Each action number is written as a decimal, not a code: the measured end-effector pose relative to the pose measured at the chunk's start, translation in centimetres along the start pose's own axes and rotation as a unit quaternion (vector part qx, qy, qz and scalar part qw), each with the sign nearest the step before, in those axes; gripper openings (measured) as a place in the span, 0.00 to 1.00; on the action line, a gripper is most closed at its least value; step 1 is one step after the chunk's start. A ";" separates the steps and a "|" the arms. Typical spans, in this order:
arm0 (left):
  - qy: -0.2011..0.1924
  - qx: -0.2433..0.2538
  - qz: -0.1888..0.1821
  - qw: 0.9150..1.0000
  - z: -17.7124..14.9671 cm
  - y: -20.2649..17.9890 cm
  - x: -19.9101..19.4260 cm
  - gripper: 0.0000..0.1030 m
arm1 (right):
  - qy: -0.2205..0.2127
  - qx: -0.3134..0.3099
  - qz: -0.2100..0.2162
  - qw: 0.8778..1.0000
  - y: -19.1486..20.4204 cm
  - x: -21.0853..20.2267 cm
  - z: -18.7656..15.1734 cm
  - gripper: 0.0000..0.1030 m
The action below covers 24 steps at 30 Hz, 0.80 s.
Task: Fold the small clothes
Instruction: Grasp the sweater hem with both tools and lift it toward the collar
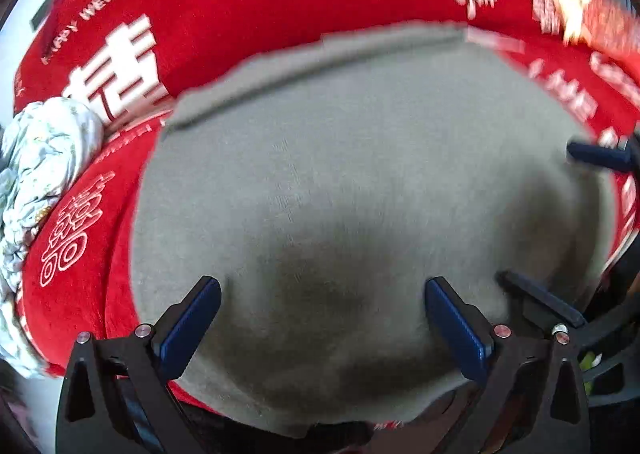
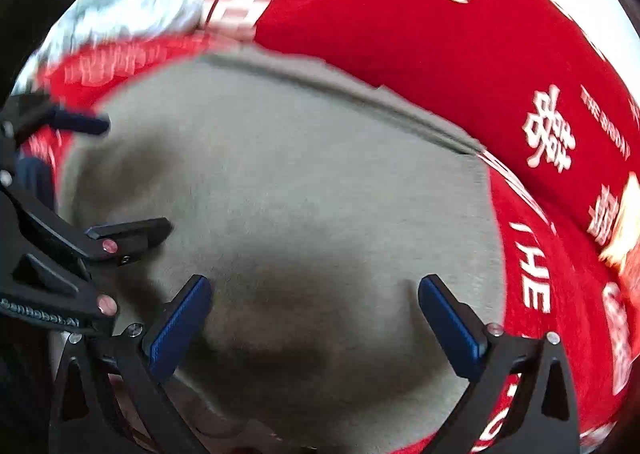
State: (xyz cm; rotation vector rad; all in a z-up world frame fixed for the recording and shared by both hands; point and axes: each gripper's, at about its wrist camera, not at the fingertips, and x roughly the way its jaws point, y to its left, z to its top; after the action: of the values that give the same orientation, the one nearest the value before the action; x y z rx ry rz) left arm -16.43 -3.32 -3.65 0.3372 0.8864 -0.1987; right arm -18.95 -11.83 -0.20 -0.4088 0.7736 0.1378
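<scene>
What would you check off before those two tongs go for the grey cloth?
1. Left tongs open: ok.
2. Right tongs open: ok.
3. Grey cloth lying flat on the red blanket: ok.
4. Both tongs hover above the cloth, nothing gripped: ok.
5. Far seam edge of the cloth visible: ok.
6. Near edge, where a grip would start: cannot tell, hidden under the tongs.
</scene>
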 end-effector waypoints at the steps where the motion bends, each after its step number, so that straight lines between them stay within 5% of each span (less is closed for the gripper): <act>1: 0.000 -0.017 -0.019 1.000 -0.2 0.7 0.1 1.00 | -0.003 0.008 0.007 1.000 0.0 0.3 -0.3 1.00; 4: 0.022 -0.044 -0.041 0.998 -1.1 2.4 0.2 1.00 | 0.003 0.046 0.019 0.999 -1.6 0.0 -1.4 1.00; 12: 0.037 -0.033 -0.024 0.998 -2.4 2.0 -0.2 1.00 | 0.043 0.057 0.003 0.997 -4.0 -0.6 -4.0 1.00; 15: 0.057 -0.045 -0.024 0.997 -2.9 2.8 -0.7 1.00 | 0.072 0.038 -0.035 0.996 -4.2 -0.9 -4.5 1.00; 19: 0.006 -0.083 -0.021 0.996 -2.4 4.9 -3.2 1.00 | 0.036 0.041 -0.053 0.997 -4.3 -2.9 -3.4 1.00; 24: 0.053 -0.062 0.060 0.995 -1.2 3.8 0.6 1.00 | 0.014 0.022 -0.013 1.000 -1.9 -1.4 -0.3 1.00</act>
State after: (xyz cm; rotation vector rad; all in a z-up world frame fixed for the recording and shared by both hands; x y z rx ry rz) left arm -15.79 0.59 -4.00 0.2853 0.9747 -0.0143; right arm -19.60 -13.69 1.16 -0.3794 0.7977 0.0912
